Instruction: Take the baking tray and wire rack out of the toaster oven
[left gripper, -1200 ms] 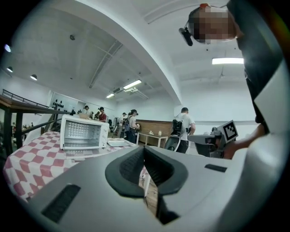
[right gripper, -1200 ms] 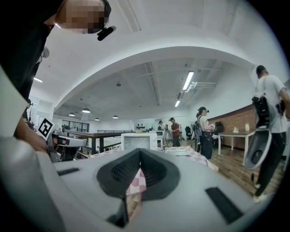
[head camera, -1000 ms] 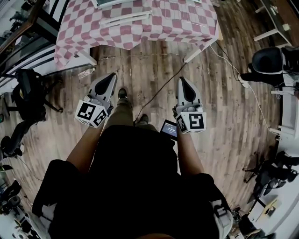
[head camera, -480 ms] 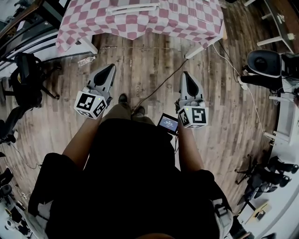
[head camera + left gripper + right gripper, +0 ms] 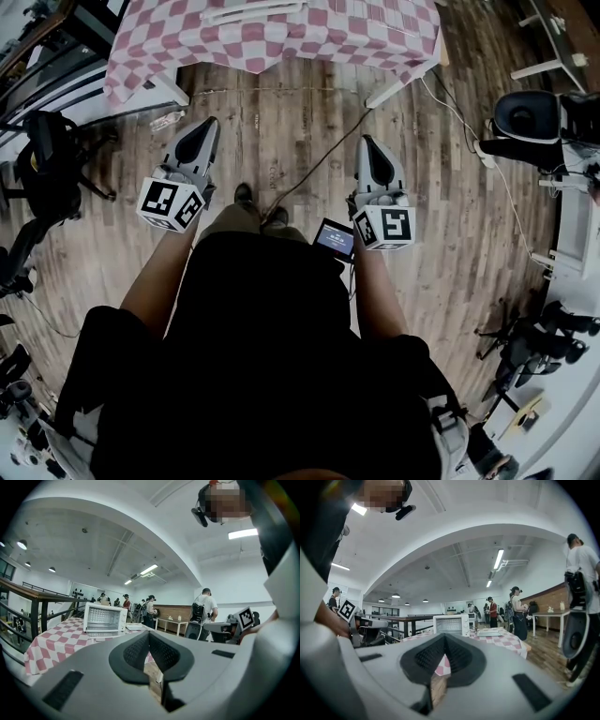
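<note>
1. A trip could be caused by the cable [image 5: 314, 173], which runs over the floor [image 5: 281, 122] between the person [image 5: 272, 356] and the tabletop [image 5: 309, 37], should that ground be crossed.
2. A thin tray rim or a rack wire could be let slip or be tilted if it were pinched off-centre. The toaster oven [image 5: 104, 618] could also be dragged across the tabletop by a pull, since nothing is seen bracing it.
3. The stage of the job could be misjudged from here. A flat pale piece [image 5: 491, 632] is seen on the tabletop just beside the oven. This would fit a tray or rack lying outside the oven, or some other item with both left inside. What sits behind the oven's window cannot be made out.
4. The left tongs [image 5: 149, 637] are pressed together with nothing between them. The right tongs [image 5: 444, 637] are likewise pressed together and empty.
5. The oven stands on the tabletop, well apart from both tongs, with open floor between. It is seen left of centre in the left gripper view and nearly straight ahead in the right gripper view. Both tongs are held low before the person and pointed toward the tabletop.
</note>
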